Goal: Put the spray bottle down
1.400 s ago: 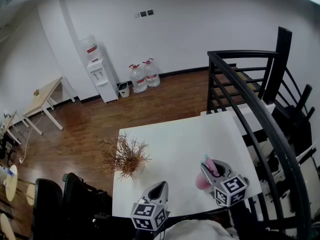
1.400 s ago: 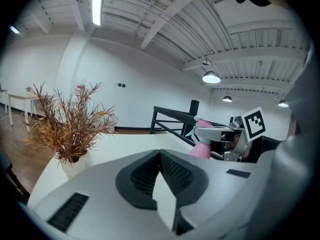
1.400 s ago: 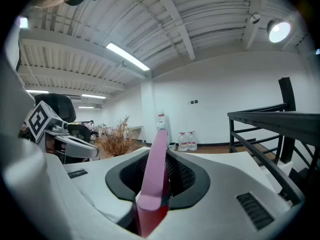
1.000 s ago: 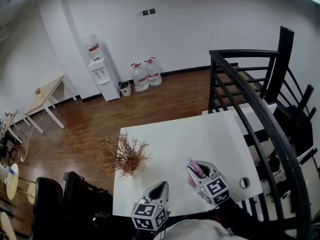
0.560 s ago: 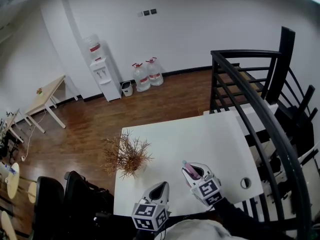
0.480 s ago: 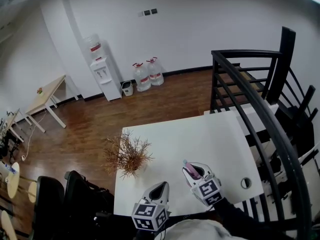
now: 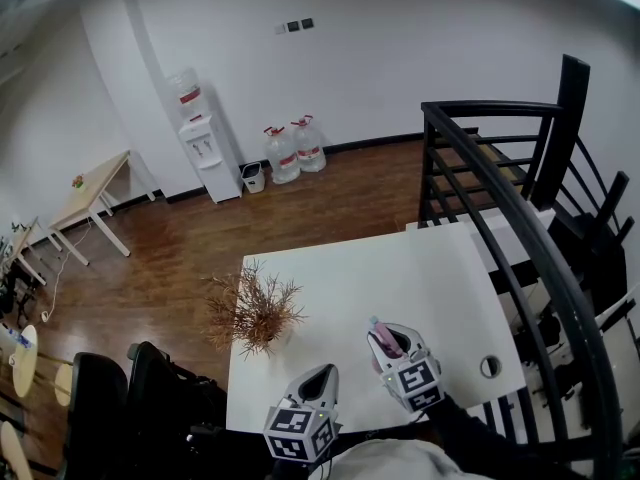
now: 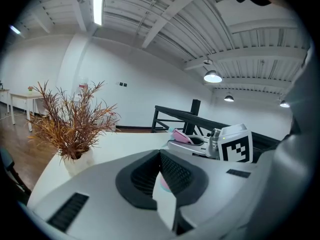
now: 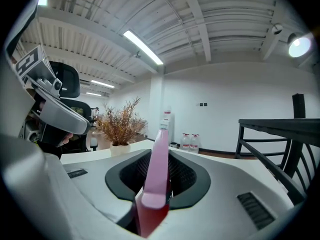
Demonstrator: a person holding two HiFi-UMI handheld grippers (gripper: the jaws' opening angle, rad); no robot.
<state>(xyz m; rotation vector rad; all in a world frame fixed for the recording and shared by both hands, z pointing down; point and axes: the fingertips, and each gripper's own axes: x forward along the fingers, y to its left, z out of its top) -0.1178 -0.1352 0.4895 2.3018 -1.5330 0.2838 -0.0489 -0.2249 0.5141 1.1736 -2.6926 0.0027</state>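
Note:
The pink spray bottle (image 7: 381, 334) is held over the white table (image 7: 340, 278), near its front edge and right of the middle. My right gripper (image 7: 390, 346) is shut on it. In the right gripper view the bottle's pink head and neck (image 9: 157, 159) stand up between the dark pads (image 9: 180, 176). Whether its base touches the tabletop is hidden. My left gripper (image 7: 318, 376) hangs at the table's front edge, left of the right one, its jaws together with nothing held. From the left gripper view, the bottle (image 8: 180, 135) and the right gripper's marker cube (image 8: 235, 144) show to the right.
A dried brown plant in a white pot (image 7: 250, 313) stands at the table's left side. A round cable hole (image 7: 489, 366) sits near the front right corner. A black stair railing (image 7: 500, 218) runs along the right. A black office chair (image 7: 150, 388) stands at the lower left.
My right gripper carried the bottle leftward from the table's right part toward the middle, uncovering the cable hole, then held nearly still. The left gripper has not moved.

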